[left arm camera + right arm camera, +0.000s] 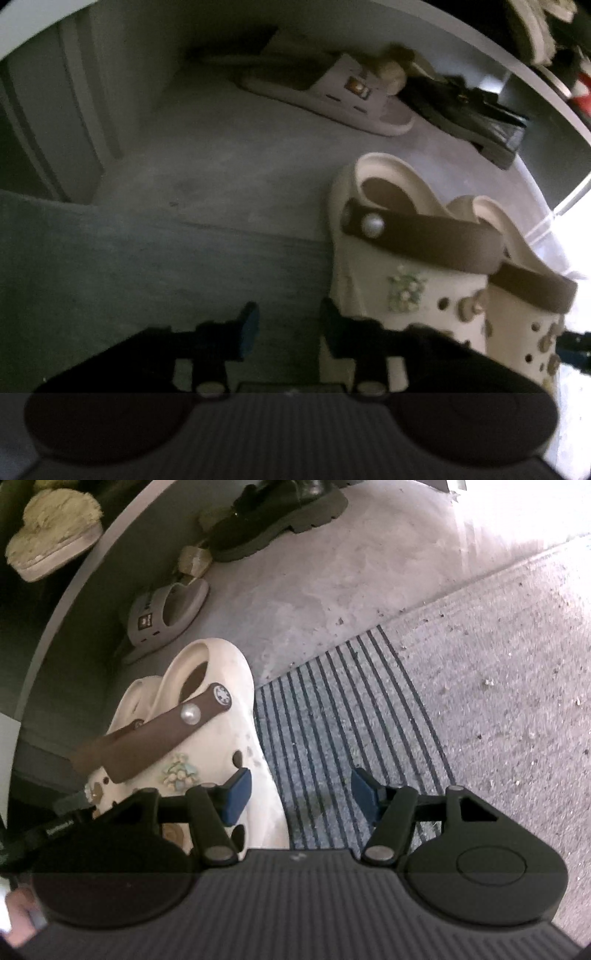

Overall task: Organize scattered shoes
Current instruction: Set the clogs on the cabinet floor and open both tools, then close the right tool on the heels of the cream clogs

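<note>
My left gripper (286, 325) hangs over the dark floor (207, 206), just left of the cream clogs (417, 288). Its jaws stand narrow with nothing between them; only bare floor shows in the gap. The right finger (334, 325) is just beside the side of the near clog, and I cannot tell if it touches. My right gripper (301, 794) stands open and empty over the striped mat (332, 709), and its left pad (236, 794) is in front of the clog's side.

The two clogs stand side by side as a pair, at the edge of the mat. They are of smooth foam with round holes, small charms on top and a brown strap (424, 236) with a pearl-like stud (373, 225). Behind them lies a grey slide (332, 96) of rubber with slots in its band. Next to it is a black shoe (273, 520) with a thick ridged sole. A fluffy slipper (51, 528) sits on a higher shelf at the left of the right view.

The floor is smooth grey concrete with pale stains. The mat is ribbed, with dark and light lines, and right of it the ground is rough and bright with daylight.
</note>
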